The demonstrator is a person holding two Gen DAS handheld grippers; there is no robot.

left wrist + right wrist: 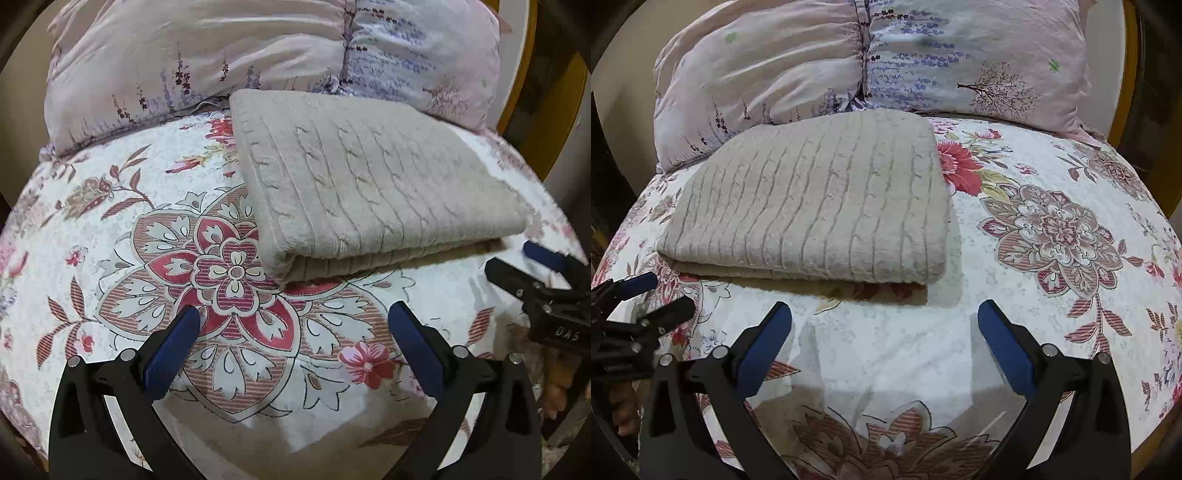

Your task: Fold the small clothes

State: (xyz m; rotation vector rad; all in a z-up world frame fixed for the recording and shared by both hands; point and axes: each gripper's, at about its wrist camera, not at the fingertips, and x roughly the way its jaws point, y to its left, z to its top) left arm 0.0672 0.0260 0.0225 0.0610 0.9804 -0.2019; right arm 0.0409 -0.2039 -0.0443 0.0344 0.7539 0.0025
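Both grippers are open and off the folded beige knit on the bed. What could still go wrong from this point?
1. The folded sweater has a lower layer sticking out along its near edge; a nudge there could open the fold.
2. The left gripper and right gripper hang open close to that edge, so either could snag the knit.
3. The floral bedspread is soft, so pressing down could skew the stack.

Left gripper: jaws spread wide, nothing between the blue pads, angled downward. Right gripper: same, jaws wide apart and empty, angled downward. Each gripper shows at the edge of the other's view, side by side and apart.
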